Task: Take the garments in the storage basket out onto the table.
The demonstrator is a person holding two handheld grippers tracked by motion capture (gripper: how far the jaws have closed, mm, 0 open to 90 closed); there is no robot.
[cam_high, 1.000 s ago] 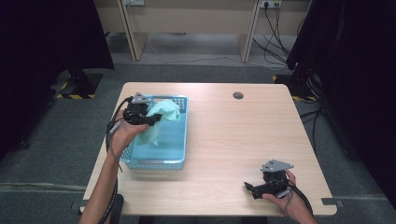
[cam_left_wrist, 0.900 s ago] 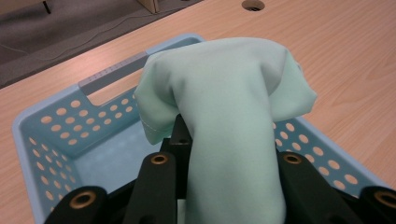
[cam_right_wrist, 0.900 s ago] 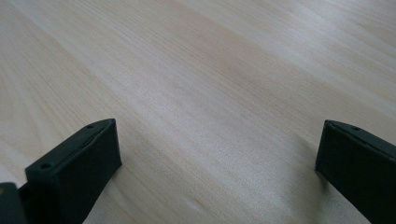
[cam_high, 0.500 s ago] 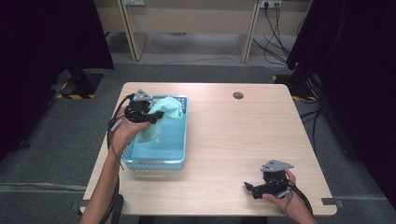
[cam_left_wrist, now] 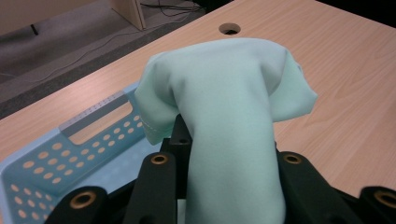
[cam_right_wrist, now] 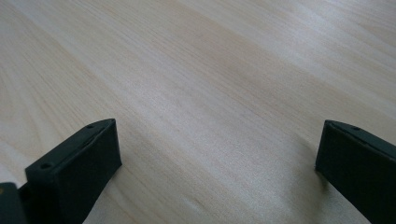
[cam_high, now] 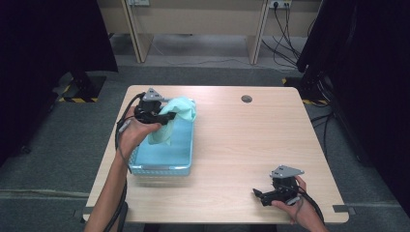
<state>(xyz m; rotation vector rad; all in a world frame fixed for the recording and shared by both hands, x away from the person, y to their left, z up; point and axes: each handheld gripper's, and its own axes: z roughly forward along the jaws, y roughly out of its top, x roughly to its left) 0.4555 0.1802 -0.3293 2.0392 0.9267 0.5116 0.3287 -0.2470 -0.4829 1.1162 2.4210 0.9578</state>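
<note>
A light wooden table [cam_high: 232,145] stands on grey carpet before desks and trailing cables. At its 10 o'clock, the left gripper [cam_high: 167,117] is clamped on a mint-green cloth [cam_high: 175,116], lifted above the far end of a blue perforated basket [cam_high: 159,166]. The cloth droops over the jaws, so a trailing fold could snag the rim and drag the basket. The right gripper [cam_high: 258,194], jaws wide apart, rests at 5 o'clock.

My left gripper [cam_high: 162,115] is raised near the table's far left corner, jaws clamped; my right gripper [cam_high: 265,195] rests near the near right edge, jaws wide apart.
</note>
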